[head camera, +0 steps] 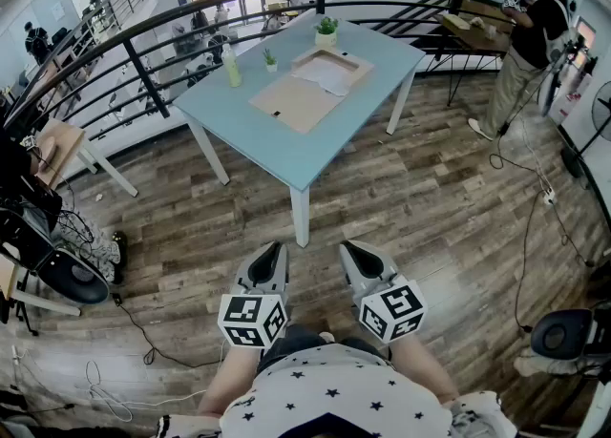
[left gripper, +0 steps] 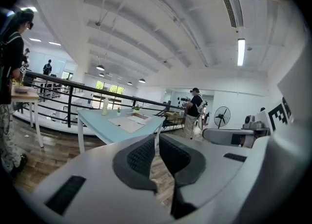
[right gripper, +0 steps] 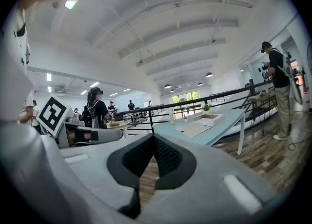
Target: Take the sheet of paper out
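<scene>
1. The left gripper [head camera: 276,248] and right gripper [head camera: 347,247] hang low in front of the person's body, each with jaws closed together and nothing between them.
2. The blue bench [head camera: 286,152] stands well apart, ahead.
3. The white paper [head camera: 329,73] seems to lie inside a flat open box [head camera: 362,63] on the bench.

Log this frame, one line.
phase: pre-approach | left gripper: shut, empty | right gripper: shut, empty | paper: in tray on table, untouched

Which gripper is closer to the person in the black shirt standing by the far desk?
Right. The right gripper is held low by the body, on that person's side; the left gripper sits beside it, farther away.
</scene>
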A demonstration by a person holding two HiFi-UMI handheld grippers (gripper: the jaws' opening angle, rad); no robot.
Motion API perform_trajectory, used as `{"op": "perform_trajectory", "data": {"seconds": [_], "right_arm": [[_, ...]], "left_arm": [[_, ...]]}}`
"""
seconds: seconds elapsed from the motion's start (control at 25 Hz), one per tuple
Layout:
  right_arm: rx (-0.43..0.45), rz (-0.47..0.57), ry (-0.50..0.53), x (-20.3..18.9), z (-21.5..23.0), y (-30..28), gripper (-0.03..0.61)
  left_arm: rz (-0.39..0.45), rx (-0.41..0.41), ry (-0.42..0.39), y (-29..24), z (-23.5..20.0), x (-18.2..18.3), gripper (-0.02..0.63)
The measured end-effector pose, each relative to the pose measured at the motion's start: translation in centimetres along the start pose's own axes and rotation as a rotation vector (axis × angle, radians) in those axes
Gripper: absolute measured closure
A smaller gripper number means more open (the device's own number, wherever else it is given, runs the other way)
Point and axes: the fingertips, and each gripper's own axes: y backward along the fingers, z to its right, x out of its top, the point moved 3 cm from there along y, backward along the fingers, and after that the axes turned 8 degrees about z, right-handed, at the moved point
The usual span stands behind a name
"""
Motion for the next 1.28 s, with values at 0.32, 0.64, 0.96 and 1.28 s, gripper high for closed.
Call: {"op": "perform_trajectory", "data": {"seconds": [0.32, 0.64, 0.96, 1.28], "right_arm": [[-0.001, 0.004, 0.055, 0.5, 0.2, 0.6, 0.572], [-0.021, 0.025, 0.024, 0.5, 0.7, 2.1, 0.572], [-0.045, 0.026, 0.006, 0.1, 1.4, 2.6, 0.572], [-0.081, 0.035, 0.009, 0.4, 3.9, 1.6, 0.572]], "left_arm": [[0.010, 0.002, 0.003, -0.2, 0.4, 0.3, 0.586], [0.010, -0.021, 0.014, 0.0, 2.2, -0.5, 0.586], [-0.001, -0.036, 0.021, -0.4, 2.9, -1.1, 0.586], [0.005, -0.069, 0.025, -3.7, 3.0, -0.8, 0.587]]}}
